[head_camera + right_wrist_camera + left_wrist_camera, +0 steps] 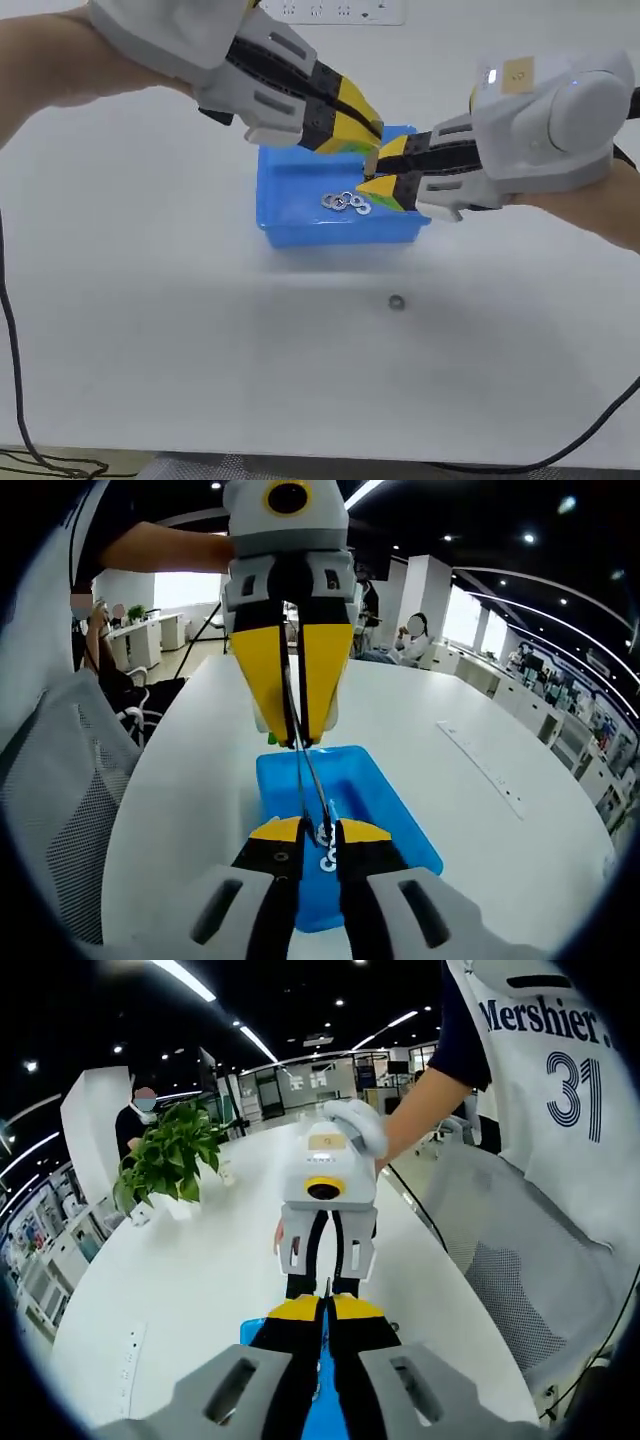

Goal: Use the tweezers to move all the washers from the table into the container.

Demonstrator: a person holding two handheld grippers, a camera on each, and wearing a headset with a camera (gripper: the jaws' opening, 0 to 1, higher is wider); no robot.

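In the head view, washers (347, 203) lay in the blue container (300, 232), but one washer (397, 302) sat alone on the surface (200, 350) and could be missed. In the left gripper view, the left tongs (322, 1312) were shut tight on the back end of the tweezers (325, 1295). In the right gripper view, the right tongs (320, 832) pinched the legs of the tweezers with a thin gap, and too hard a squeeze could flick a washer out.

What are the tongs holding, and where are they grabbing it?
The tweezers. The left tongs clamp their back end, and the right tongs pinch them lower down, near the tips, above the blue container.
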